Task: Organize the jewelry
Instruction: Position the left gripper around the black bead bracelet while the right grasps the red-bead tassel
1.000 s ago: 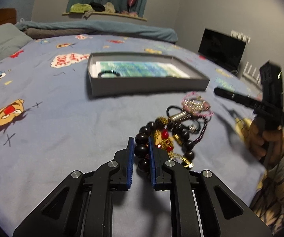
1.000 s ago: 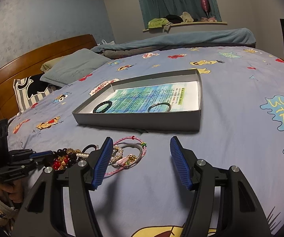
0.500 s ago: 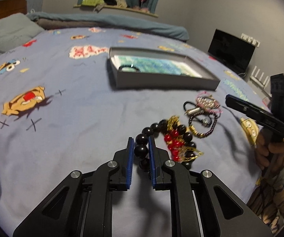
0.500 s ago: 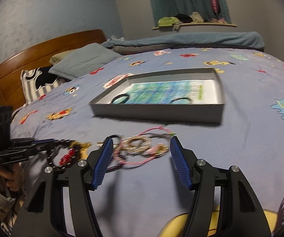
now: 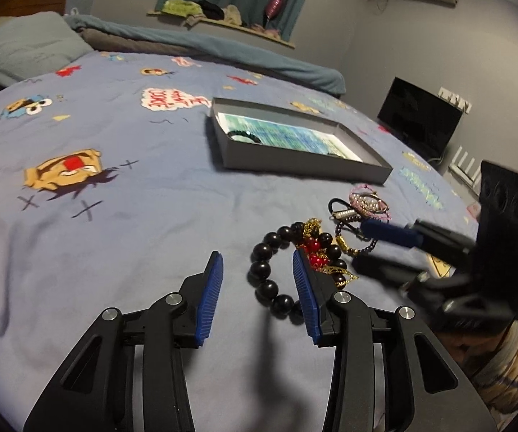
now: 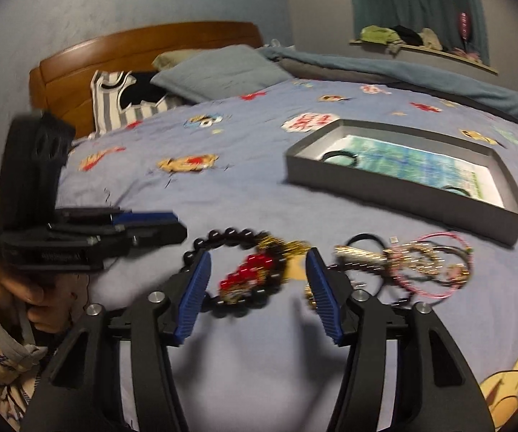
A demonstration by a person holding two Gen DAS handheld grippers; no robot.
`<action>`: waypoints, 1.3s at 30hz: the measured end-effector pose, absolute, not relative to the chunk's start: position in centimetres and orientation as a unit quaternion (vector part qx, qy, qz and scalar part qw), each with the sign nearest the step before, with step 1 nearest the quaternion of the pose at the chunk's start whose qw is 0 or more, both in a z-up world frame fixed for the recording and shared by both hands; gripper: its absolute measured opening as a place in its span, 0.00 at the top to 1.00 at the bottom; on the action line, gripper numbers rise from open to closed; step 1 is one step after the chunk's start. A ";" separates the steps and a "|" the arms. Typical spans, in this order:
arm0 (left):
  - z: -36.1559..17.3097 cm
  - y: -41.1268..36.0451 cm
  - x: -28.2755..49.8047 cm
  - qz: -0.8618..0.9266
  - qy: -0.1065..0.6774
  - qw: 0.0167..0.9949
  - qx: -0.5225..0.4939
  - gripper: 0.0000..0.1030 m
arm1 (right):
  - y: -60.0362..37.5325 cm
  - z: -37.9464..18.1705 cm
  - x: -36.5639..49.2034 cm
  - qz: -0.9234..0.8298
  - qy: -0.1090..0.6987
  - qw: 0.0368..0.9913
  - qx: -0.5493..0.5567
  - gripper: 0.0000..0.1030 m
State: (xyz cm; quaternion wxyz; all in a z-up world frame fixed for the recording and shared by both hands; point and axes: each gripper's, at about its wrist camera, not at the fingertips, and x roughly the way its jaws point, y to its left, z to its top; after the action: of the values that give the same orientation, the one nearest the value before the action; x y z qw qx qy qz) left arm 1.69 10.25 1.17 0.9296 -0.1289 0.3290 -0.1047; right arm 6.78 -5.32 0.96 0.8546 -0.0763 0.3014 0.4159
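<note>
A black bead bracelet [image 5: 264, 273] with red and gold charms [image 5: 314, 252] lies on the blue bedspread. My left gripper [image 5: 257, 295] is open, its blue pads on either side of the bracelet's near beads. The bracelet shows in the right wrist view [image 6: 237, 270], between the open pads of my right gripper [image 6: 259, 289]. A pink and pearl bracelet tangle [image 5: 365, 203] lies just beyond, also in the right wrist view [image 6: 424, 266]. A grey shallow box [image 5: 295, 165] holds black ring bracelets [image 5: 244, 133] on a green sheet.
The right gripper's body [image 5: 475, 252] shows at the right of the left wrist view, over the jewelry pile. Pillows [image 6: 219, 68] and a wooden headboard [image 6: 144, 46] stand at the bed's far end. A dark monitor [image 5: 419, 118] stands beside the bed.
My left gripper has opened and let go of the black bead bracelet, which now lies on the bed. My right gripper has swung left from the pink tangle to over the bead bracelet.
</note>
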 end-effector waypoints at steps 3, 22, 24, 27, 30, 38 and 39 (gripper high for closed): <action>1.4 10.3 1.2 -0.101 0.321 0.933 -0.129 0.59 | -4.6 0.1 6.1 0.410 0.307 0.855 -0.084 0.49; 0.9 10.1 1.4 -0.102 0.330 0.930 -0.123 0.59 | -4.4 -1.0 4.5 0.389 0.290 0.867 -0.117 0.73; 0.9 10.1 1.3 -0.101 0.328 0.931 -0.123 0.59 | -3.9 -0.9 4.7 0.393 0.292 0.863 -0.122 0.74; 1.0 10.1 1.2 -0.099 0.326 0.932 -0.124 0.59 | -3.1 -0.8 5.4 0.393 0.300 0.860 -0.126 0.74; 1.0 10.0 1.3 -0.099 0.328 0.932 -0.120 0.59 | -1.6 -0.9 6.4 0.383 0.322 0.853 -0.148 0.74; 0.6 9.5 2.1 -0.112 0.348 0.924 -0.115 0.59 | -1.1 -1.6 7.3 0.376 0.350 0.845 -0.146 0.91; 0.5 9.4 2.3 -0.114 0.350 0.923 -0.112 0.59 | -1.3 -1.5 7.2 0.378 0.347 0.847 -0.141 0.91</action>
State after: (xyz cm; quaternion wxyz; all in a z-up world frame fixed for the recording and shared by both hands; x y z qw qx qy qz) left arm 2.27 9.41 0.47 0.9229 -0.1120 0.3505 -0.1137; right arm 7.21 -1.34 -1.53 0.8468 -0.1409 0.3473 0.3775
